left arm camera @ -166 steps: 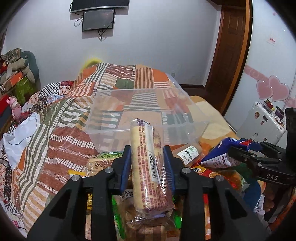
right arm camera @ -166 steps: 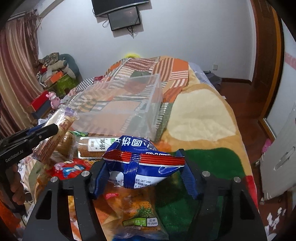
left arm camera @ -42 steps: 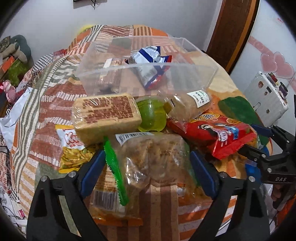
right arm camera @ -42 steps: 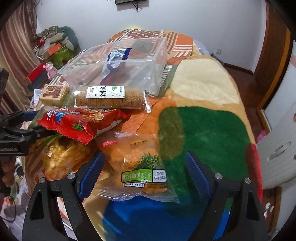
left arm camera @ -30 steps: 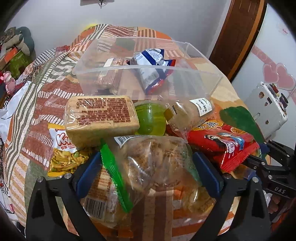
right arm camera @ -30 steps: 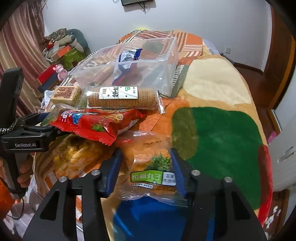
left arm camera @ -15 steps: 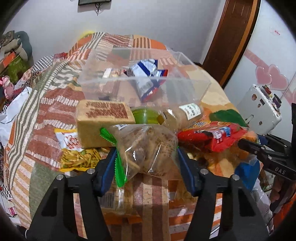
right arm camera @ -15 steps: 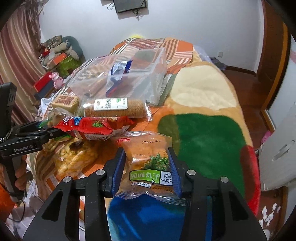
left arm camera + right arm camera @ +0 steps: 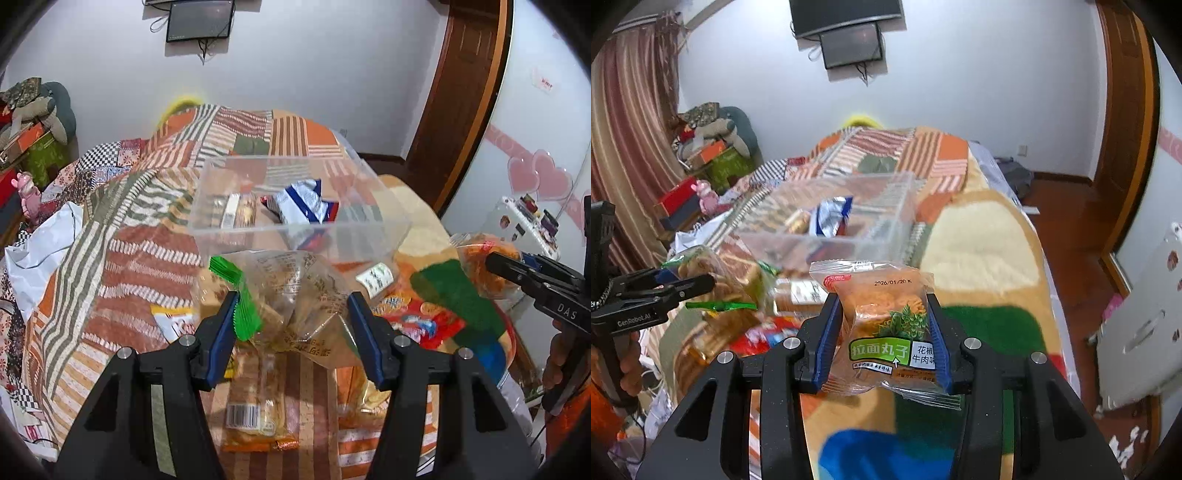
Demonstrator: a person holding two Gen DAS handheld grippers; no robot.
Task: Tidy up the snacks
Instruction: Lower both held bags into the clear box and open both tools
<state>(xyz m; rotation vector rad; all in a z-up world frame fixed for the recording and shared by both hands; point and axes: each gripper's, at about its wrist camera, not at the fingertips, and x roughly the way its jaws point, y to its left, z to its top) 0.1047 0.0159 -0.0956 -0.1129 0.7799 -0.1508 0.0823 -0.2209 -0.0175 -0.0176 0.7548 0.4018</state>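
My left gripper (image 9: 291,325) is shut on a clear bag of brown snacks with a green sealed edge (image 9: 291,291) and holds it raised above the bed. My right gripper (image 9: 884,325) is shut on an orange snack packet with a green label (image 9: 886,317), also lifted. A clear plastic bin (image 9: 295,229) stands on the bed beyond both; a blue-and-white packet (image 9: 304,203) and a biscuit roll (image 9: 236,212) lie in it. The bin also shows in the right wrist view (image 9: 831,225). Each gripper shows in the other's view, with its load.
Loose snacks lie on the blanket below: a red packet (image 9: 424,325), a yellow packet (image 9: 173,321), a biscuit roll with a white label (image 9: 375,277), an orange packet with a barcode (image 9: 255,417). A wooden door (image 9: 461,92) stands at the right, a white case (image 9: 524,229) beside the bed.
Both grippers closed on their packets and lifted them off the bed, rising toward the bin's height. The snack pile now lies lower in both views.
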